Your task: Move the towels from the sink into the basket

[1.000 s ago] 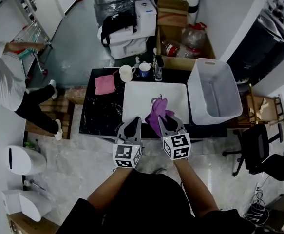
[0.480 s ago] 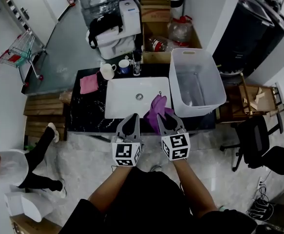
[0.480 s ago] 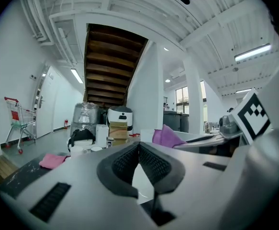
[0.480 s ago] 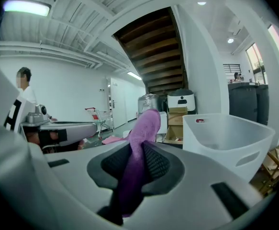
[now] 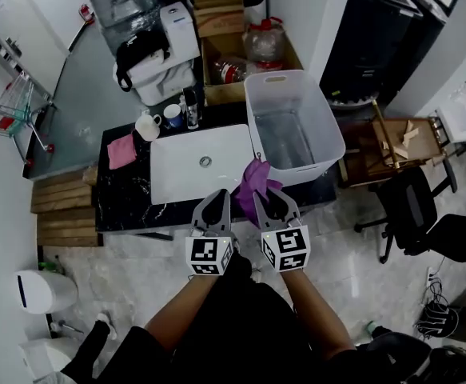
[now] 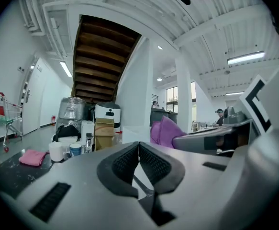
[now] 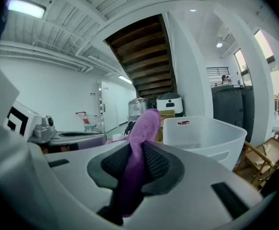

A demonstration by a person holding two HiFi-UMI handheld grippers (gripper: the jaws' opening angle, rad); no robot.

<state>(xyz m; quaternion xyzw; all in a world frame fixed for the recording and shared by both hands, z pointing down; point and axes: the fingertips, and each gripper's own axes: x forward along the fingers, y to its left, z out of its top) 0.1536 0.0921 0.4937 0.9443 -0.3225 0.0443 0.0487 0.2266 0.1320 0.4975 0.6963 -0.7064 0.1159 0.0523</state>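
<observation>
Right gripper view: the right gripper pinches a purple towel. Left gripper view: the left gripper has its jaws together. Only the head view shows the sink, its right edge under the towel, beside the basket.

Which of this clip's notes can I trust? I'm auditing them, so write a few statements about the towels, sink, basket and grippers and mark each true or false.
1. The right gripper is clamped on a purple towel. True.
2. The left gripper holds a pink towel. False: its jaws are together with nothing between them; the pink towel lies on the counter, left of the sink.
3. The purple towel is lying in the basket. False: it hangs from the right gripper, in front of the basket's near corner.
4. No towel lies in the sink. True.
</observation>
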